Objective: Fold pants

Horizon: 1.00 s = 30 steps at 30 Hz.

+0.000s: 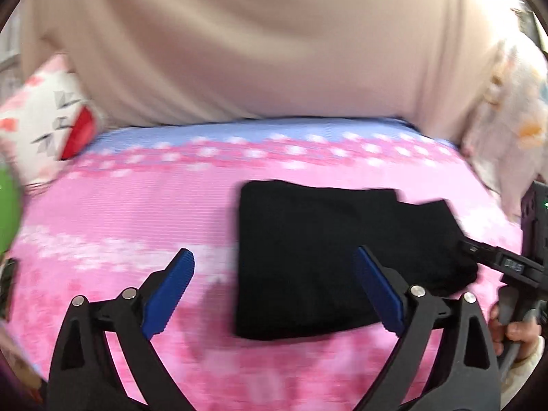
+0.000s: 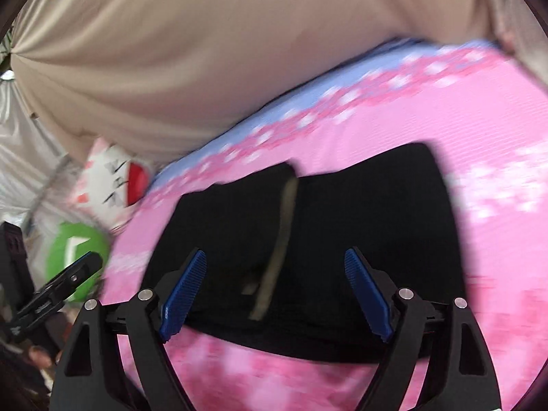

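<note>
The black pants [image 1: 328,257] lie folded into a compact rectangle on the pink flowered bedspread [image 1: 137,212]. In the right wrist view the pants [image 2: 359,226] show a beige strip running down the fold. My left gripper [image 1: 274,274] is open and empty, hovering over the pants' left edge. My right gripper [image 2: 275,274] is open and empty, just above the pants' near part. The right gripper's tip also shows at the pants' right edge in the left wrist view [image 1: 479,253]. The left gripper's tip shows at far left in the right wrist view [image 2: 78,270].
A beige curtain [image 1: 257,44] hangs behind the bed. A white cat-print pillow [image 1: 44,130] lies at back left and a floral cushion [image 1: 513,130] at back right. A green round object [image 2: 75,253] sits off the bed's left side.
</note>
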{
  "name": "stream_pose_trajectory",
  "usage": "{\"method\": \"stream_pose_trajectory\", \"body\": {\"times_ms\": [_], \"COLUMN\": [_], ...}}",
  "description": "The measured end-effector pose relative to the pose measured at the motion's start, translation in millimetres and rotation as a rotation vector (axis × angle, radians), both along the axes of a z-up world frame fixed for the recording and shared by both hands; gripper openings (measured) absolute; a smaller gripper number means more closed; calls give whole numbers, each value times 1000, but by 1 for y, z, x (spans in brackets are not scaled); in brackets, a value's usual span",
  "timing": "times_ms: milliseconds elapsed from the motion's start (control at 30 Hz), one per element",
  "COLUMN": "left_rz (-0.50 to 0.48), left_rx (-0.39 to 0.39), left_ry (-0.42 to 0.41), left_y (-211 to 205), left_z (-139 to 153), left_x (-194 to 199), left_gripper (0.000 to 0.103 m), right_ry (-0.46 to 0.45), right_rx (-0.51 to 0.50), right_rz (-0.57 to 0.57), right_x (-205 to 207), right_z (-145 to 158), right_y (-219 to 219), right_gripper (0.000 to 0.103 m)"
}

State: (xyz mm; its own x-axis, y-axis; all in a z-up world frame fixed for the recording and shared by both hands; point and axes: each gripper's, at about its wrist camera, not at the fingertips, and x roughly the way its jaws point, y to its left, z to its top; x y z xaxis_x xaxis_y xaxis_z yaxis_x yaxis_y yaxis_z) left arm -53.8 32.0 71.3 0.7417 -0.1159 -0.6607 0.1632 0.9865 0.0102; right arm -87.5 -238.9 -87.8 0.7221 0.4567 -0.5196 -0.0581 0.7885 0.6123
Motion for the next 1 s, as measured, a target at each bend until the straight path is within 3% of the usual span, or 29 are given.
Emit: {"method": "stream_pose_trajectory", "body": {"times_ms": [133,233,300,333,367,400,567,633,700,767,900,933,1000], "left_rz": [88,115,126,129,128,129,127,124,123,109,67,59,37], "left_rx": [17,8,9,11,13,16,-7,-12,-17,-21,-26,-28,-26], "left_ry": [26,63,78,87,95,104,107,86,70,89,144,150,160], "left_y": [35,54,61,63,64,63,63,61,55,48,24,20,8], "left_z": [-12,-25,-33,-37,-40,-44,-40,-34,-31,-36,-52,-54,-56], "left_x": [6,11,11,13,14,16,15,14,14,18,27,28,31], "left_gripper": [92,92,92,92,92,92,92,93,97,97,97,97,97], "right_ry": [104,100,110,126,132,127,-58,-155,-185,-143,140,126,97], "right_rx": [58,75,81,60,35,24,-63,-146,-226,-289,-294,-245,-203], "right_rz": [42,43,85,85,89,87,98,43,-22,-81,-166,-168,-164], "right_x": [25,26,30,35,37,39,24,1,-18,-29,-11,-12,-16], "right_z": [-22,-23,-22,-23,-24,-22,51,91,105,93,-8,-22,-17], "right_y": [21,34,47,54,60,65,61,40,15,-8,-50,-54,-54], "right_gripper": [82,77,51,45,25,19,15,15,15,16,18,19,20]}}
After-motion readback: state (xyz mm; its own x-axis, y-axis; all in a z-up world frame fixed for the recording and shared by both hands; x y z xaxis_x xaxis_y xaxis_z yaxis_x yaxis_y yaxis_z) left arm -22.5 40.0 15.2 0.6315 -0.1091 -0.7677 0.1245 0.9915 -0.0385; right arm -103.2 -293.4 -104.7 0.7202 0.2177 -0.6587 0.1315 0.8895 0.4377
